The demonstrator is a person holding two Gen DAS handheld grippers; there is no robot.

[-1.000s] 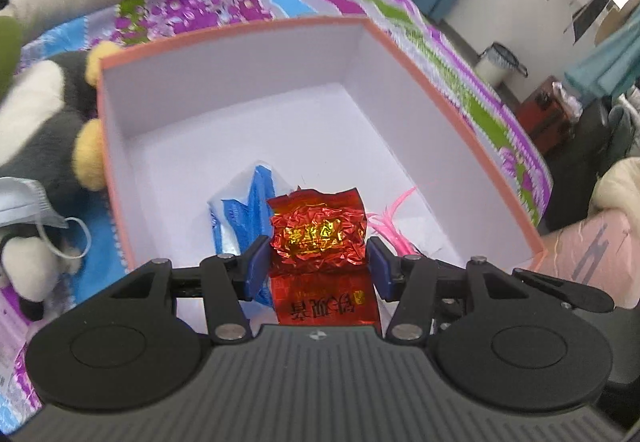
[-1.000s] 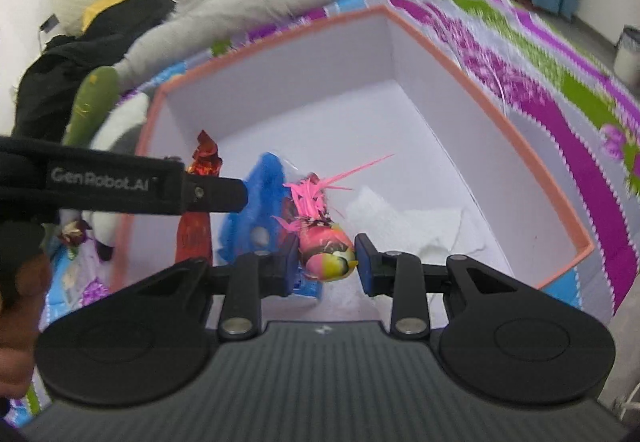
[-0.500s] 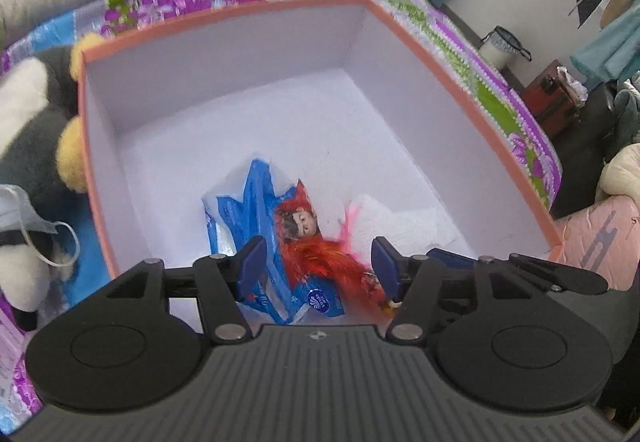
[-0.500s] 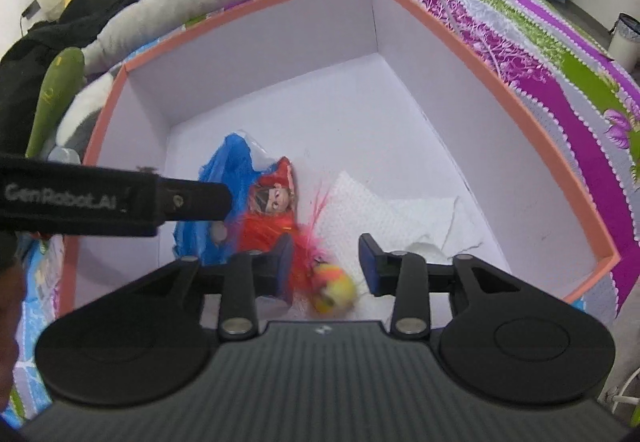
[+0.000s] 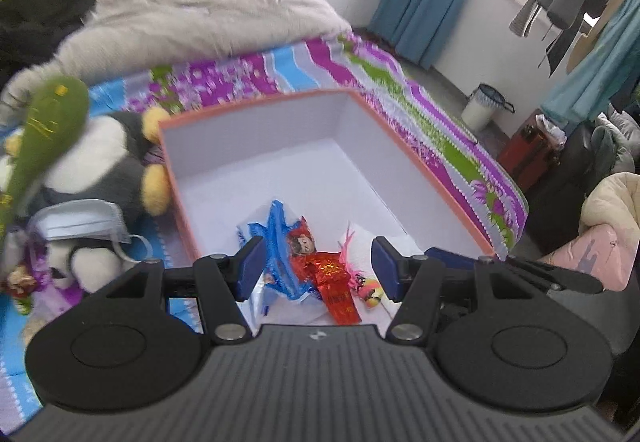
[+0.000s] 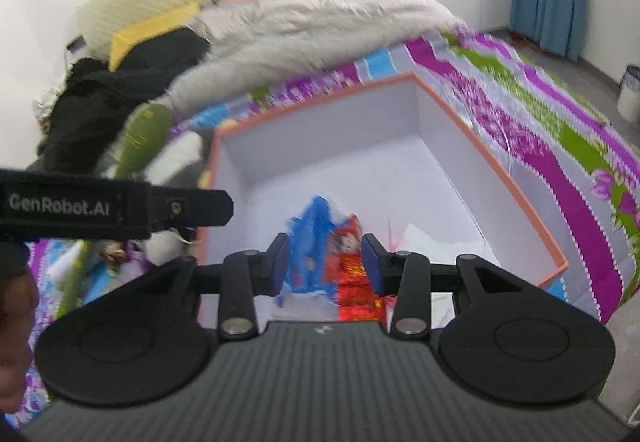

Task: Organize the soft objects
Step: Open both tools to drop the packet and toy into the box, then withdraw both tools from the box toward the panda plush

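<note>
One bed point(image 5: 420, 98) fills most of what we see, spread with a purple, green and blue patterned cover and heaped at its far end with a pale grey duvet point(image 5: 208, 10). On the cover sits our open box point(image 5: 400, 146), orange on its rim and outside, white inside. Most of its floor is bare; everything in it lies bunched in the near corner. Largest there is a crumpled blue plastic bag point(image 5: 276, 242), with a white tissue point(image 5: 396, 242) beside it on the right. Between them lies a red foil packet point(image 5: 336, 282) printed with a small figure, touching the bag. Just right of the packet is a little pink and yellow toy point(image 5: 370, 286) with pink feathers.

Outside the box, against its left wall, we see a grey and white plush penguin point(image 5: 116, 162), a green plush point(image 5: 44, 134) over it and a blue face mask point(image 5: 80, 222) in front.

We hold our left gripper point(image 5: 316, 268) above the box with its jaws fairly wide and nothing in them. Our right gripper point(image 6: 326, 262) also hangs above the box, jaws narrower but apart and empty; the bag and packet lie below them.
</note>
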